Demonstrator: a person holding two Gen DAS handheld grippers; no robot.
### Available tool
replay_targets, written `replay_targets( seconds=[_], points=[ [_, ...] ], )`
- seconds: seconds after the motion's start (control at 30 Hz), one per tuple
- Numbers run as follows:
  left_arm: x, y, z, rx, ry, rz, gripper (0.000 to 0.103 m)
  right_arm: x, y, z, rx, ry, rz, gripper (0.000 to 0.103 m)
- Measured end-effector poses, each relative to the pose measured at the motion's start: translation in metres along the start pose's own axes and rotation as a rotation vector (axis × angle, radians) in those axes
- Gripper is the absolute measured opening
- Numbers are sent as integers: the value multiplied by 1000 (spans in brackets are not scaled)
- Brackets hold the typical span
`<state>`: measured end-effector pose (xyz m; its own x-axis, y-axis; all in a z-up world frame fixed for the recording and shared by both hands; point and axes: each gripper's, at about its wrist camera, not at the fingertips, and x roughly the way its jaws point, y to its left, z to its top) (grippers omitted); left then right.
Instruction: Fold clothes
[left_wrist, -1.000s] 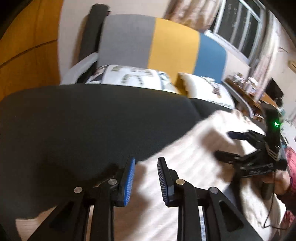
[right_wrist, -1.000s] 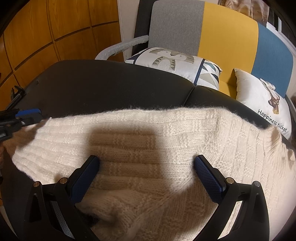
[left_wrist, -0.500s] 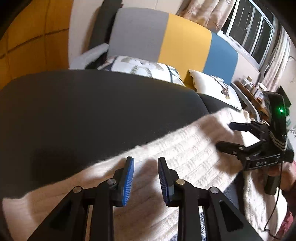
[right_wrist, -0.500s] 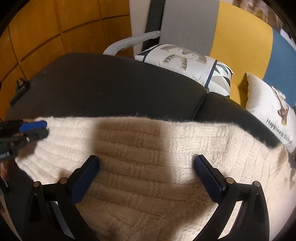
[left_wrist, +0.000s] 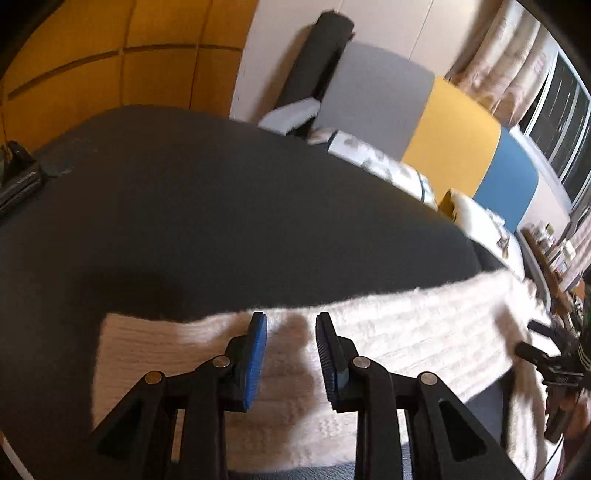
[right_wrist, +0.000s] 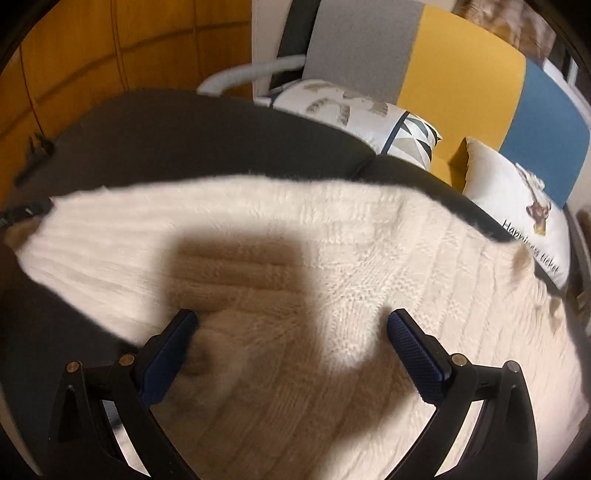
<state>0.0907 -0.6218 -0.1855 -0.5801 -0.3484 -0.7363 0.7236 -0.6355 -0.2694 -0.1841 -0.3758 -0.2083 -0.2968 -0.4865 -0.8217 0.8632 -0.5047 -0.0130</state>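
Cream sweater stretched across a dark cushion, tongs poised at each end

The cream knit sweater (right_wrist: 332, 258) lies flat on the dark seat cushion (left_wrist: 221, 206), its long axis running left to right across the lower frame. The left tongs (left_wrist: 290, 354), narrowly parted and empty, hover over its left end; the right tongs (right_wrist: 291, 354), spread wide and empty, sit above its middle, nearer the bulk.
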Motion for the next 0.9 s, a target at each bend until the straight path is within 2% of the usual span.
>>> replay_targets(
  seconds=[0.03,0.13,0.2,0.27,0.37,0.47,0.63,0.7,0.73,0.77,0.8,0.9],
  points=[
    [-5,-2,-1,26,-9,17,28,-11,-4,-7,12,-5,-1,103],
    [-2,1,-7,107,-3,138,28,-36,-14,-31,29,0,-35,103],
    [6,14,-9,81,26,157,28,-46,-20,-50,22,27,-83,103],
    [7,22,-6,83,14,158,29,-45,-25,-63,41,57,-96,103],
    [10,20,1,111,27,205,30,-39,-35,-74,131,60,-56,103],
    [8,9,6,103,52,230,29,-38,-35,-73,161,22,-71,103],
    [-37,-73,-8,185,-28,-117,29,-65,-35,-80,166,3,-81,103],
    [-40,-122,-22,301,-18,-252,30,-74,-37,-88,150,7,-89,103],
    [-41,-152,-31,365,0,-349,30,-78,-38,-93,139,13,-106,103],
    [-39,-172,-38,398,21,-404,30,-82,-38,-100,126,17,-136,103],
    [-36,-188,-43,421,41,-445,30,-84,-40,-104,127,21,-149,103],
    [-16,-197,-50,407,92,-436,30,-91,-53,-124,171,34,-158,103]
  ],
)
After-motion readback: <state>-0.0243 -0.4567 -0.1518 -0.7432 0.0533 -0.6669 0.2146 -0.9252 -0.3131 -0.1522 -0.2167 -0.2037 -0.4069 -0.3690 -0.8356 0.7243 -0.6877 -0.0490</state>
